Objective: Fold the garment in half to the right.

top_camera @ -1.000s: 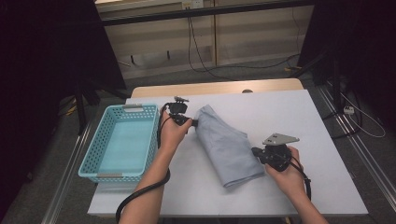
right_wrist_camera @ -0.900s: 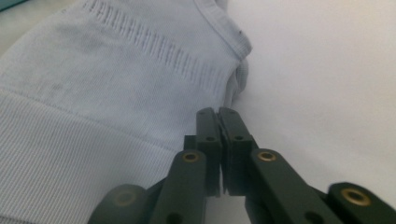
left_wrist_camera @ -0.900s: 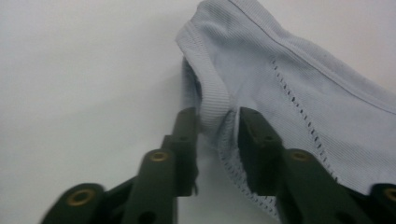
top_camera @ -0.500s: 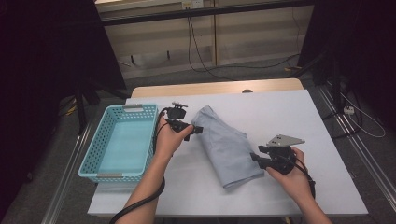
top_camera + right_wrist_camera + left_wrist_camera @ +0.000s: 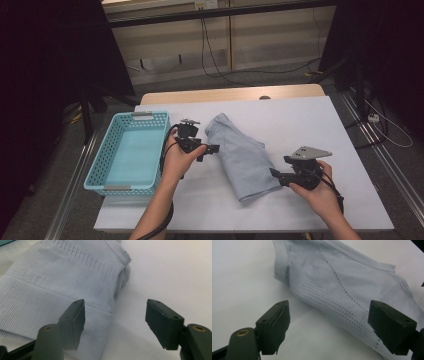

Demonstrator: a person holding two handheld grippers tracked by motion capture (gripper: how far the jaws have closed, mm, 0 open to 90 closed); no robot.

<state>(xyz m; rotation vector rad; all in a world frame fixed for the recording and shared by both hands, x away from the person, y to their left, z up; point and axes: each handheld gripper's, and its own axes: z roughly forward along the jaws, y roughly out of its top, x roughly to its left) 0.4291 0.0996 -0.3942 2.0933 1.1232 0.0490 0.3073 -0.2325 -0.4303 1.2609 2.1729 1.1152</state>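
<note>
Cloth, folded and pale blue, lies on the white counter between both tools. It looks soft, light and limp; the ribbed hem seems the best hold. Left tool and right tool have just been opening, spread, nothing pinched.

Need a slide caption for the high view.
Folded grey garment on white table, both tools just opened beside it: left tool, right tool; blue basket left.
</note>
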